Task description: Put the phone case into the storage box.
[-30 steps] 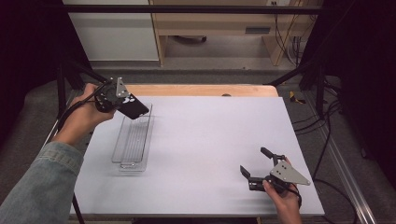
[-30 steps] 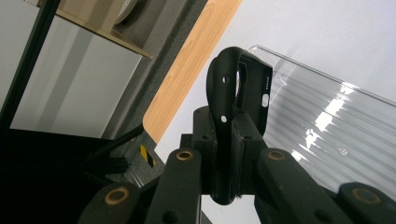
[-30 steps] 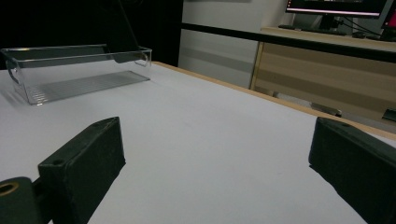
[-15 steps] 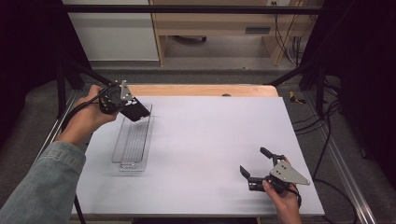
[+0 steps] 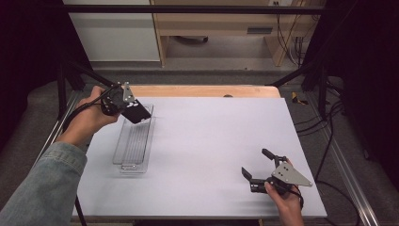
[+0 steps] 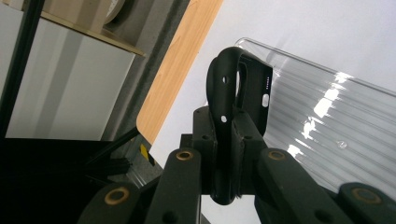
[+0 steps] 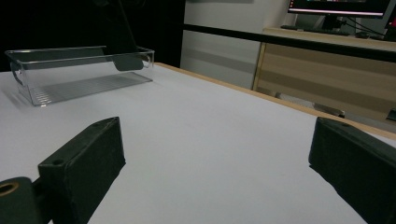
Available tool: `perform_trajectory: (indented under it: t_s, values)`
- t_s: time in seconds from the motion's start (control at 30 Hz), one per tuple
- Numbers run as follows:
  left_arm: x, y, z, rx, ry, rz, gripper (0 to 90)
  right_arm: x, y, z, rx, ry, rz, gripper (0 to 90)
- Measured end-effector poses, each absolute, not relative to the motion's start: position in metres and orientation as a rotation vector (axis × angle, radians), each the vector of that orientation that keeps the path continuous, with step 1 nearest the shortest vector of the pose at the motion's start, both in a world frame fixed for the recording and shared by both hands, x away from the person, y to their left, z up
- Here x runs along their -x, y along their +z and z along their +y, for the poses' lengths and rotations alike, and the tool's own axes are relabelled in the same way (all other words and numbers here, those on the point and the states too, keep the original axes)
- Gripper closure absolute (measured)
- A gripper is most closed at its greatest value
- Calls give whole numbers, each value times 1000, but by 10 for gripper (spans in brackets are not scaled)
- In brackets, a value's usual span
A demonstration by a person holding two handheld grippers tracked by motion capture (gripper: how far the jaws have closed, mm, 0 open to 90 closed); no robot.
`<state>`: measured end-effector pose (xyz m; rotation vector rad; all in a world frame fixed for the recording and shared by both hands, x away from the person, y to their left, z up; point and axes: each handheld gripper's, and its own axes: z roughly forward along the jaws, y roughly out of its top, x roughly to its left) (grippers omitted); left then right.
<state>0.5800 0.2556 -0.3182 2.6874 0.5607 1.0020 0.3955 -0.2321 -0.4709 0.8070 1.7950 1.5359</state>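
Your left gripper is clamped on a black phone case above the clear tray by the table's far left corner; its own view shows the thin, light, flexible case pinched edge-on, so hold its rim, while your right gripper idles agape.

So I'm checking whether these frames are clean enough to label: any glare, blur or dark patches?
Left gripper view: bright glare streaks on the clear tray; the left claw, shut on a black phone case, looks soft up close. Right gripper view: the open right claw is blurred, the tray sharper. High view: table evenly lit, surroundings dark.
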Motion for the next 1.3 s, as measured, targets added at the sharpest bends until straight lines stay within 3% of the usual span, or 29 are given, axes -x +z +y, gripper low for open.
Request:
perform_trajectory:
  t_s: [1.3]
  values:
    - [-598,-322,245,-2768,985,490,823,-397,-472,-233,-812,1539,1798,38]
